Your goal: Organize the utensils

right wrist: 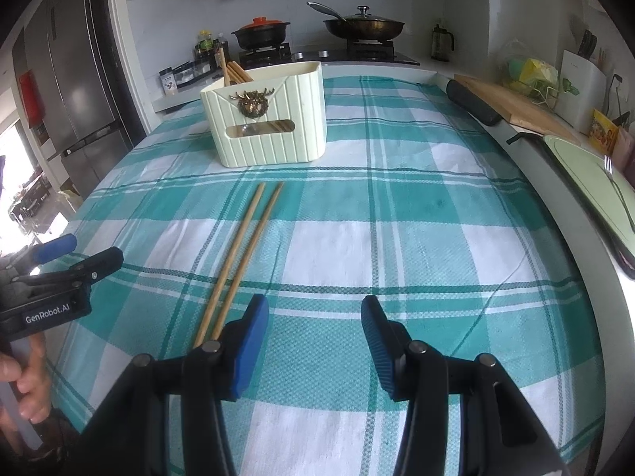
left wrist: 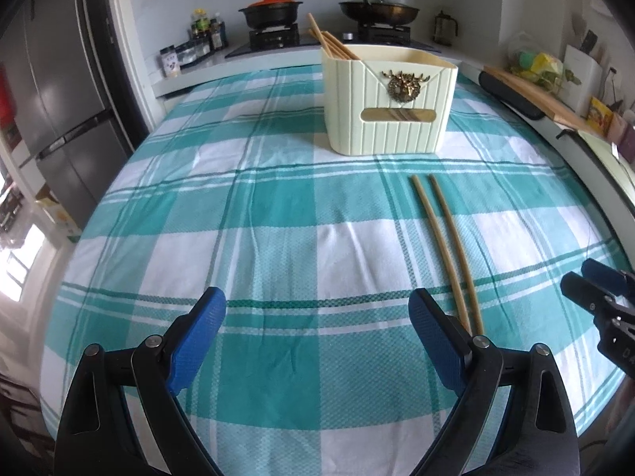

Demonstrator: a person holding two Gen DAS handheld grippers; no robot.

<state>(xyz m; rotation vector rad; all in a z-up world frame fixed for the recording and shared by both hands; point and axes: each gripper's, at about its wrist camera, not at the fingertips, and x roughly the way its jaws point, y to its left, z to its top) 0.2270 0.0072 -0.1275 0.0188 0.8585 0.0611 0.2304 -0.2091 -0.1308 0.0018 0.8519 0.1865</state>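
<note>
A pair of wooden chopsticks (left wrist: 446, 246) lies side by side on the teal checked tablecloth (left wrist: 278, 218), in front of a cream utensil box (left wrist: 389, 99) with a brass ornament. Several chopsticks (left wrist: 331, 45) stand in the box's far left corner. My left gripper (left wrist: 317, 317) is open and empty, just left of the chopsticks' near ends. In the right wrist view the pair (right wrist: 242, 254) runs from the box (right wrist: 270, 119) to my right gripper (right wrist: 315, 317), which is open and empty, just right of their near ends. The left gripper (right wrist: 79, 254) shows at the left edge.
A stove with a red-lidded pot (left wrist: 270, 10) and a wok (left wrist: 377, 10) stands behind the table. Spice jars (left wrist: 198, 39) sit at the back left, a fridge (left wrist: 59, 99) at the left. A wooden board (right wrist: 516, 107) and a pale green tray (right wrist: 587, 174) lie along the right edge.
</note>
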